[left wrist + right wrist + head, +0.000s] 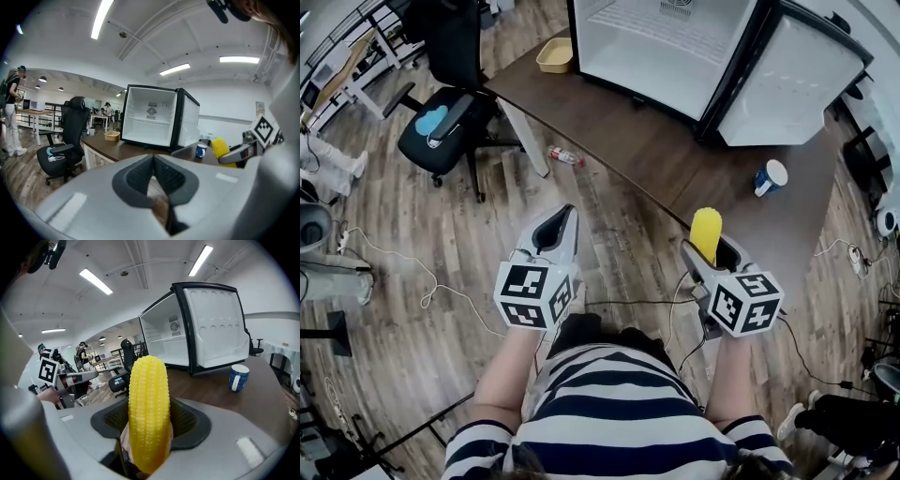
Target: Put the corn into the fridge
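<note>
R tool [713, 255]: gripping corn [705, 232], upright. L tool [560, 228]: closed, empty. Fridge [656, 52]: door open, corn not yet inside.

A blue-and-white mug [770, 176] stands on the brown surface [637, 141]. A yellow tub [554, 55] sits at the surface's far corner. A black office chair [450, 103] stands beside the surface, and a bottle [565, 156] lies on the floor by its edge.
</note>
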A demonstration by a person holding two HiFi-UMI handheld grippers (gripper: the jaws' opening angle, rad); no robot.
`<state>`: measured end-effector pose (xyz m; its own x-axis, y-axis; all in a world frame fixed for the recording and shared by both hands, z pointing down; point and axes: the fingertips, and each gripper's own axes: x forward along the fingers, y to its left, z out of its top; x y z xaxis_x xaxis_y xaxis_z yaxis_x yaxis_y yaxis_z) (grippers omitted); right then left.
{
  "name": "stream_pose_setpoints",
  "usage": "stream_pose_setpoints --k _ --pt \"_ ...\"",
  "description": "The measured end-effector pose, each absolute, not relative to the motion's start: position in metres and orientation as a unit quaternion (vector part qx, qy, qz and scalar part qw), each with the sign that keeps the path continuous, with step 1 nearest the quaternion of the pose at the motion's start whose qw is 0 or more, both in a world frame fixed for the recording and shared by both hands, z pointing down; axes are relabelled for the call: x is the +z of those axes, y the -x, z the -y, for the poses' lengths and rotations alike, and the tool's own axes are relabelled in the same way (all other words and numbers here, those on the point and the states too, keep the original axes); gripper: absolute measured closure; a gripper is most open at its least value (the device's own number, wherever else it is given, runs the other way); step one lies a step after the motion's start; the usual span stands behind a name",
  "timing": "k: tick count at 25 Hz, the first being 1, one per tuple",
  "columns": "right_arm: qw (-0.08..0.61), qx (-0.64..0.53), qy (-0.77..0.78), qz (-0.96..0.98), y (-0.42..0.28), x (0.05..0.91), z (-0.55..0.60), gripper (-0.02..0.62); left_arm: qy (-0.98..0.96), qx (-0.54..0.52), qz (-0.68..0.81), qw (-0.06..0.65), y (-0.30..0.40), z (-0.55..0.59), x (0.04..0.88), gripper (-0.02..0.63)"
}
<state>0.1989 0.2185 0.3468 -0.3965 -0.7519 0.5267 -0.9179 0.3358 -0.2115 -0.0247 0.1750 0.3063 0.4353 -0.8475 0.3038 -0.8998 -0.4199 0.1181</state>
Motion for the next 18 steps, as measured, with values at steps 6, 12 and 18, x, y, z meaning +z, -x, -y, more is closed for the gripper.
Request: stream_pose_setpoints --k 6,12,18 --pt "0.188 0.243 -0.514 0.801 -0.159 0.346 -0.175 0.336 -0.838 0.096 0.519 0.142 0.059 -0.135 0.309 0.606" --pt "0.199 0.242 -0.505 0.805 -0.118 0.348 -0.135 0.336 -0.843 0.097 0.509 0.144 0.090 -0.100 0.313 0.606" --pt "0.204 0.241 -0.498 0.808 -0.074 0.349 -0.095 0.337 -0.849 0.100 0.499 0.142 0.123 -0.065 0.312 0.606"
